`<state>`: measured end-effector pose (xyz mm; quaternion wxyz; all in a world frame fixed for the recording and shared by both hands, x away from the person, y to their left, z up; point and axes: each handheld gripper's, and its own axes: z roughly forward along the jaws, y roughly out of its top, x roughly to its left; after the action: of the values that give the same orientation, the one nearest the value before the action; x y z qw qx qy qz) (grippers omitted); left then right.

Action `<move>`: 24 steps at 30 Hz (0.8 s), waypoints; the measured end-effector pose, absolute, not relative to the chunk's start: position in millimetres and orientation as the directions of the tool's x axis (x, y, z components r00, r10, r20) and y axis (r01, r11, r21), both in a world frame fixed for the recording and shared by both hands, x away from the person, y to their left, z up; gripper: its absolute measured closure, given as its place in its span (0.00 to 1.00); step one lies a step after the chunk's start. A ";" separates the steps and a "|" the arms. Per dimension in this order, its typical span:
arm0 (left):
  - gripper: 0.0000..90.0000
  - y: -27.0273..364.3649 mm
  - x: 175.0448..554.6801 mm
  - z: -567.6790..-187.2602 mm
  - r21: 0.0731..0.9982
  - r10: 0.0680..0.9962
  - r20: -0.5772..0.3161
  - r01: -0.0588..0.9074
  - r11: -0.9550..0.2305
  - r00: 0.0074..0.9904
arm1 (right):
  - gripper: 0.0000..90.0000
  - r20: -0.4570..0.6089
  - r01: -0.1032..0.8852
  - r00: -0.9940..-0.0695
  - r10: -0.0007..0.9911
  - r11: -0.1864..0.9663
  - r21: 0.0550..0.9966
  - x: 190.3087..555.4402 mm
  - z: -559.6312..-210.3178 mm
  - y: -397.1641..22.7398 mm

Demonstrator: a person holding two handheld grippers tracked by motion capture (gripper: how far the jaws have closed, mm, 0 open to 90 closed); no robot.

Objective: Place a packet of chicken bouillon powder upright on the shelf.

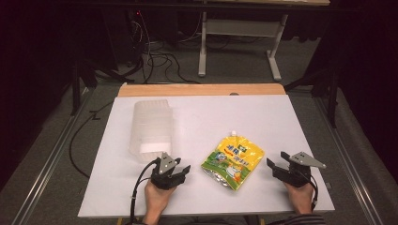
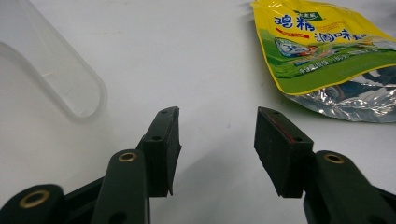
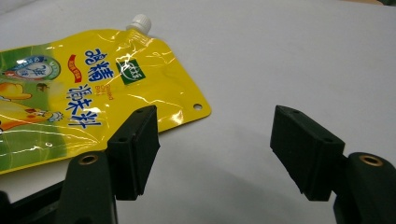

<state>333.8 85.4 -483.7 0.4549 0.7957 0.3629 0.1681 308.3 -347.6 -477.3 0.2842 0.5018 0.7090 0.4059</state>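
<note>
Pouch: yellow-and-green spouted pouch lies flat on the white table, right of centre, between your two hands – nearer the right one.
Spout: small white cap points toward twelve o'clock, away from you; the crinkled silver base faces your side.
Container: clear plastic container rests on its side at about ten o'clock from the pouch, well apart from it, its open mouth toward you.
Left gripper: left gripper sits low on the table at about eight o'clock from the pouch, jaws spread, nothing between them; in the left gripper view bare table shows in the gap, with the pouch's base ahead and to the right.
Right gripper: right gripper rests at about three o'clock from the pouch, jaws spread and empty; in the right gripper view the pouch's punched corner lies just beside one jaw.
Handling, as a judgement: pouch looks soft and floppy, with a glossy film likely to slip and crease; probably partly filled, so expect it to sag when lifted.
Where to grip: take a sealed flat edge or the corner nearest your right jaws – or the stiff neck under the cap – rather than the slack middle.
</note>
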 end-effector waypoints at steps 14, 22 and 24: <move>0.51 80.2 335.9 -484.6 0.819 0.721 -0.041 0.436 -0.372 0.691 | 0.37 0.012 0.475 -0.334 0.943 0.158 0.866 307.1 -477.1 -348.3; 0.48 80.5 336.6 -484.6 0.817 0.722 -0.050 0.445 -0.368 0.690 | 0.37 0.006 0.477 -0.335 0.942 0.164 0.863 307.8 -477.2 -347.8; 0.45 81.0 337.4 -484.6 0.815 0.721 -0.058 0.449 -0.365 0.691 | 0.37 0.004 0.481 -0.333 0.943 0.166 0.861 308.2 -477.3 -347.5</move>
<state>337.4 81.0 -484.6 0.4328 0.8111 0.3607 0.1568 308.2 -347.5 -477.3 0.2848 0.5025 0.7086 0.4054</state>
